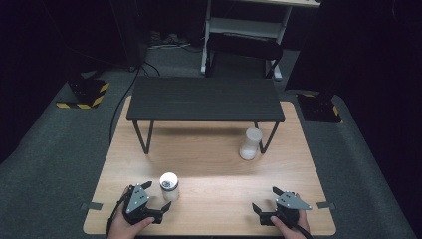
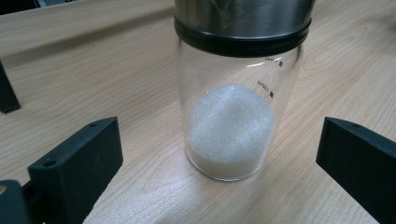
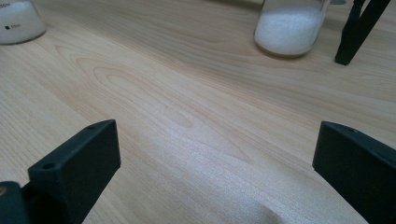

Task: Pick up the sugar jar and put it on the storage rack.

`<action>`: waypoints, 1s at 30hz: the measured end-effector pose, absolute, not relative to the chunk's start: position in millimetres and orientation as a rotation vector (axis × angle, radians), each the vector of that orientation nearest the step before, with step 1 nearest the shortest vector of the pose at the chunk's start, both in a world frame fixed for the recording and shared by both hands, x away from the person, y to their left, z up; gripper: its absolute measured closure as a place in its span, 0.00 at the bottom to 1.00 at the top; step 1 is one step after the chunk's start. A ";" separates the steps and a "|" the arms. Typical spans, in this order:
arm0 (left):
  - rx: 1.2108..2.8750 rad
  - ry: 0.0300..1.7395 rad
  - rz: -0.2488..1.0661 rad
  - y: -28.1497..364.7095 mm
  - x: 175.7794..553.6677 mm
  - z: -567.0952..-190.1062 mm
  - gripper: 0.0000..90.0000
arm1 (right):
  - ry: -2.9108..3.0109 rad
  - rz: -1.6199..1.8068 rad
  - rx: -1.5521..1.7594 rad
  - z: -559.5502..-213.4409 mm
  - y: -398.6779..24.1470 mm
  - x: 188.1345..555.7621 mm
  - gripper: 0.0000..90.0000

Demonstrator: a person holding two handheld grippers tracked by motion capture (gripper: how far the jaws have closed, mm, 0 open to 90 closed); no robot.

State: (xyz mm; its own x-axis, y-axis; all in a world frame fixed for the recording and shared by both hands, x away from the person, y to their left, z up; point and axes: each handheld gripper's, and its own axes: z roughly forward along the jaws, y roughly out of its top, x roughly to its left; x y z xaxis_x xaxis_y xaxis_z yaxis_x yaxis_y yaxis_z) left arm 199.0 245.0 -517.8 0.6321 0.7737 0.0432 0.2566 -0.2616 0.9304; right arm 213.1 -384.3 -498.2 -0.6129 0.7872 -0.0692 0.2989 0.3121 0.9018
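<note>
Wooden light-grain tabletop (image 1: 214,164) w/ 2 clear glass jars of white granules: metal-collared jar (image 1: 168,186) just ahead of left gripper (image 1: 154,196), jaws apart, not touching; 2nd jar (image 1: 250,143) by black shelf's (image 1: 204,98) right leg. Right gripper (image 1: 264,201): jaws apart, holding nothing.

Grey carpet floor (image 1: 45,144); white desk frame (image 1: 249,25) behind; dark surroundings.

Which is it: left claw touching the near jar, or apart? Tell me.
Apart. The left gripper view shows bare table between the jar and both jaws of the left claw.
</note>
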 end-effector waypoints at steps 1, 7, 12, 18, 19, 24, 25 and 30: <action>1.810 0.831 0.619 246.1 199.2 -518.2 0.01 | 2.077 1.266 0.960 -498.1 -384.4 213.4 0.01; 1.804 0.830 0.614 248.3 199.5 -518.8 0.01 | 2.074 1.270 0.961 -498.5 -384.7 213.2 0.01; 1.801 0.824 0.616 248.6 199.5 -519.4 0.01 | 2.072 1.271 0.967 -498.5 -385.0 213.5 0.01; 1.791 0.808 0.625 248.4 199.3 -521.5 0.01 | 2.075 1.279 0.977 -498.2 -386.3 214.6 0.01; 1.792 0.803 0.629 247.4 199.1 -521.7 0.01 | 2.074 1.280 0.977 -498.3 -386.5 214.5 0.01; 1.801 0.780 0.640 241.2 199.8 -521.8 0.01 | 2.075 1.277 0.972 -498.3 -386.0 214.4 0.01; 1.798 0.781 0.641 239.8 199.9 -522.1 0.01 | 2.073 1.278 0.974 -498.4 -386.0 214.3 0.01; 1.782 0.775 0.642 234.0 201.0 -524.0 0.01 | 2.069 1.284 0.980 -498.8 -386.0 214.3 0.01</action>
State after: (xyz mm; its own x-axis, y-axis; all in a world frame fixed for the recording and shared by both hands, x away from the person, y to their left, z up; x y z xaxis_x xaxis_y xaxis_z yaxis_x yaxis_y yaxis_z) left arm 201.0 234.0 -524.0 0.6475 0.7595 0.0620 0.2018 -0.2494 0.9471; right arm 214.3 -386.0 -498.8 -0.6087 0.7919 -0.0484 0.3082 0.2923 0.9053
